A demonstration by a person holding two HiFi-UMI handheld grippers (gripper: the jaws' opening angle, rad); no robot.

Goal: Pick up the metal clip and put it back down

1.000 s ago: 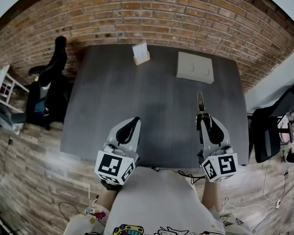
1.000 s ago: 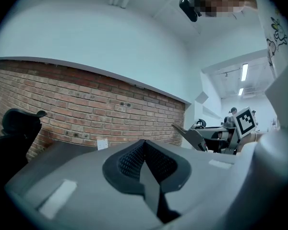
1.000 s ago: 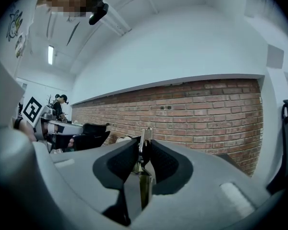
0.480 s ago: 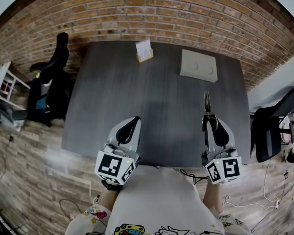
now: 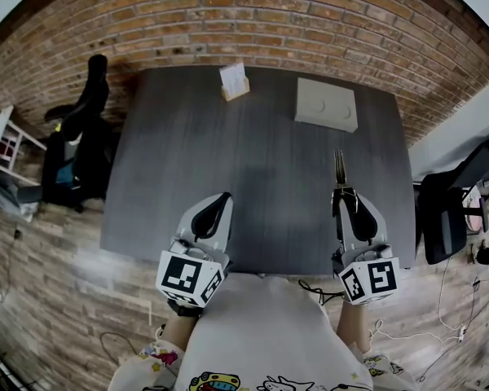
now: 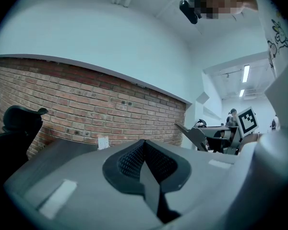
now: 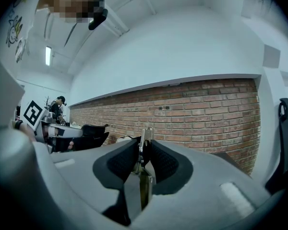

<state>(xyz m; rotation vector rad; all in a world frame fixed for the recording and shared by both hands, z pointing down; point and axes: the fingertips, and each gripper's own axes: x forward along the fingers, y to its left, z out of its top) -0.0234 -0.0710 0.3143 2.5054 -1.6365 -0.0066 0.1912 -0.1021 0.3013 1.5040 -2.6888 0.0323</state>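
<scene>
Brickwork [image 5: 253, 15] runs along the far side of the room, w/ a dark grey table [image 5: 228, 161] pushed up against it. Black office chair [image 5: 85, 129] sits off the table's left edge, another chair [image 5: 460, 194] off its right. The person stands at the near edge, a gripper in each hand, both held level and pointing toward the wall. Left gripper [image 5: 222, 200] hovers over the near-left part of the table; its jaws are fully together, pads meeting, nothing between them, as its own view confirms [image 6: 144, 159]. Right gripper [image 5: 342, 192] is over the near-right part, jaws only slightly apart and clamped on the metal clip [image 5: 340, 168]. A pale beige flat slab [image 5: 326, 104] lies at the far right of the table, approx. in line w/ the right gripper. A small card stand [image 5: 234, 82] sits at the far edge, left of the slab. The clip sticks out fwd past the jaw tips, off the tabletop; in the right gripper view its thin metal end [image 7: 145, 138] rises between the dark pads [image 7: 120, 164].
</scene>
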